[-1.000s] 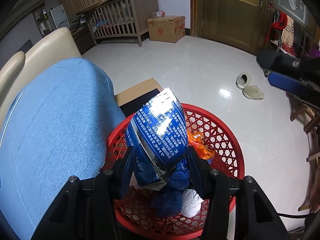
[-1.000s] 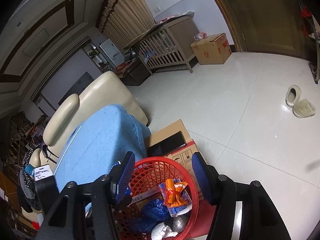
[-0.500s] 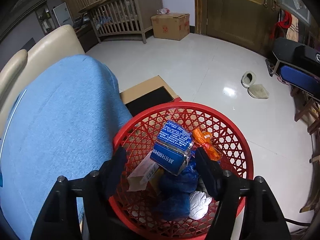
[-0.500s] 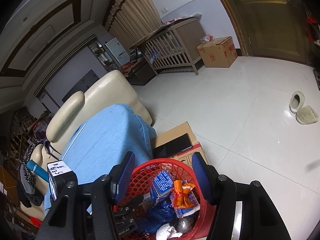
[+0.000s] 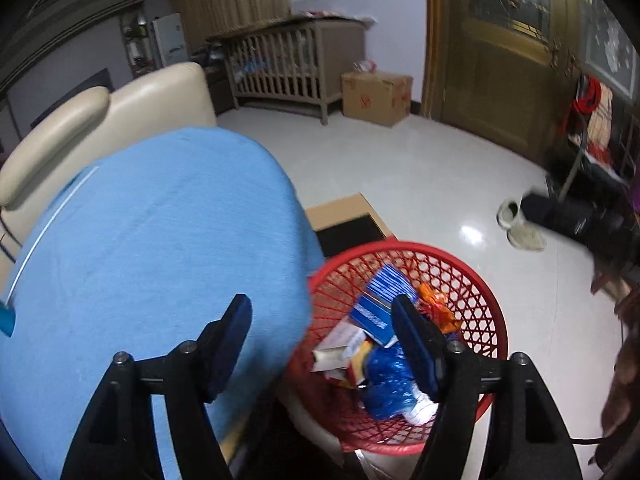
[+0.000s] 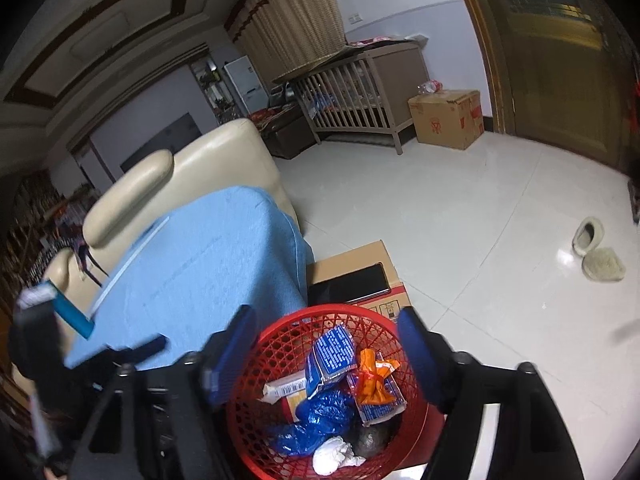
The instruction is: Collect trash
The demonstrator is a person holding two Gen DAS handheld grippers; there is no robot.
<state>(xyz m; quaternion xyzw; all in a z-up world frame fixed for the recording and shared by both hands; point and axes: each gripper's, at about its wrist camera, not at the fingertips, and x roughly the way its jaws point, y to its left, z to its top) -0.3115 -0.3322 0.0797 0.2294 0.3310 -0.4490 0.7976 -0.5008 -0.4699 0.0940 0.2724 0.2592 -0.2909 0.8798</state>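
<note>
A red mesh basket [image 5: 476, 292] [image 6: 280, 340] stands on the floor beside a blue-covered surface. Inside lie a blue printed carton [image 5: 380, 296] [image 6: 330, 356], an orange wrapper [image 6: 374, 380], a crumpled blue bag [image 6: 316, 416], a white wad [image 6: 332, 458] and a pale box. My left gripper [image 5: 322, 316] is open and empty, above the basket's left rim and the blue cover. My right gripper [image 6: 326, 328] is open and empty above the basket. The left gripper's body [image 6: 44, 344] shows at the left of the right wrist view.
A blue cloth [image 5: 140, 248] covers a seat by a cream sofa [image 5: 120, 112]. A cardboard box with a black slab [image 6: 352, 284] sits behind the basket. Slippers [image 6: 596, 252], a crib [image 5: 288, 68], a carton [image 5: 376, 96] and a door lie beyond on the white tile floor.
My left gripper opened and dropped the blue carton into the basket, then drew back to the left over the blue cloth. The right gripper stayed open above the basket.
</note>
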